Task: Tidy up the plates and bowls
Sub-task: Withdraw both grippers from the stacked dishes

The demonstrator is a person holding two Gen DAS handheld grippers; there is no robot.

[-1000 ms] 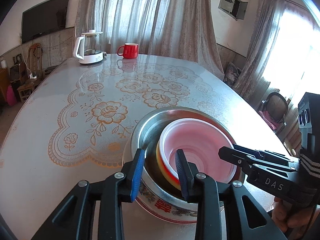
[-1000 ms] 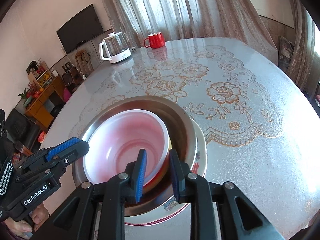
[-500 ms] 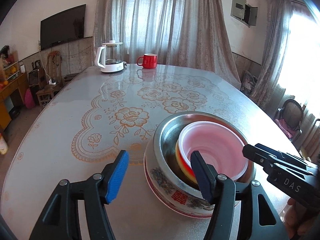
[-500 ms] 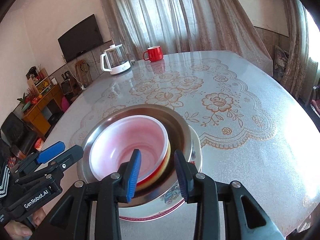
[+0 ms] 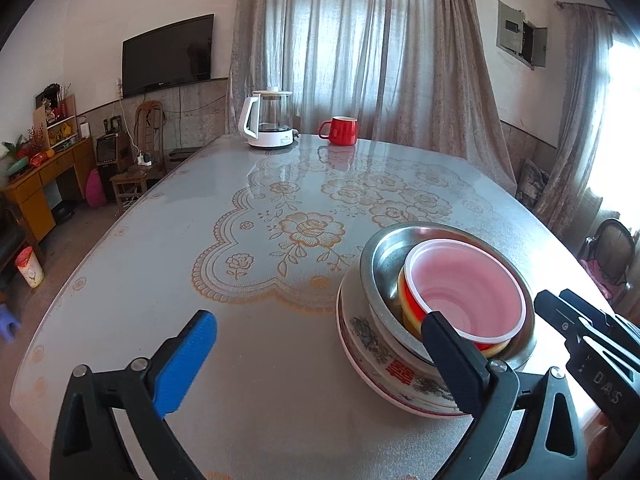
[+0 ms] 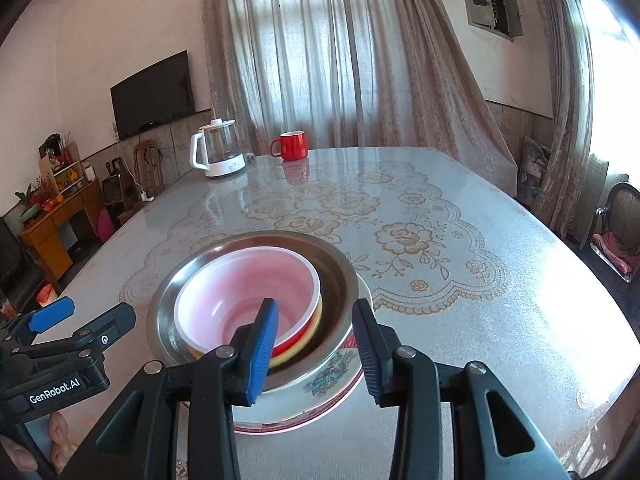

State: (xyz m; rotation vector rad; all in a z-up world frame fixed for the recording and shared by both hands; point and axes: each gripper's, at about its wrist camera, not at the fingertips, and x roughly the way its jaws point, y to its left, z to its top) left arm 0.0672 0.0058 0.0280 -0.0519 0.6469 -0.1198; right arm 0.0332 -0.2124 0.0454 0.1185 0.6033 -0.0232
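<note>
Room: living space with curtains over the window behind the table, wall TV, wooden desk at the left wall, chair at the right.

Surface: round table under a glossy floral cloth.

Item 1, stack: pink bowl nested in a red bowl, that in a yellow bowl, all inside a steel basin, which sits in a painted plate with a red rim. Stack stands on the near part of the table, between the two tools.

Item 2, left gripper: tilted down toward the table, jaws opening and spread very wide. Nothing is pinched. Blue-padded finger is over bare cloth, well left of the stack; the other finger appears in front of the stack's near edge, contact not discernible.

Item 3, right gripper: tilted down, jaws opening, partly spread. Left pad appears over the pink bowl's near rim, right pad outside the basin wall; the basin's near wall lies between them, pads apparently not pressing it. A hand shows at the lower left in the right wrist view, under the left tool.

Item 4, kettle: glass, white base, far edge of the table.

Item 5, mug: red, just right of the kettle, well apart from the stack.
</note>
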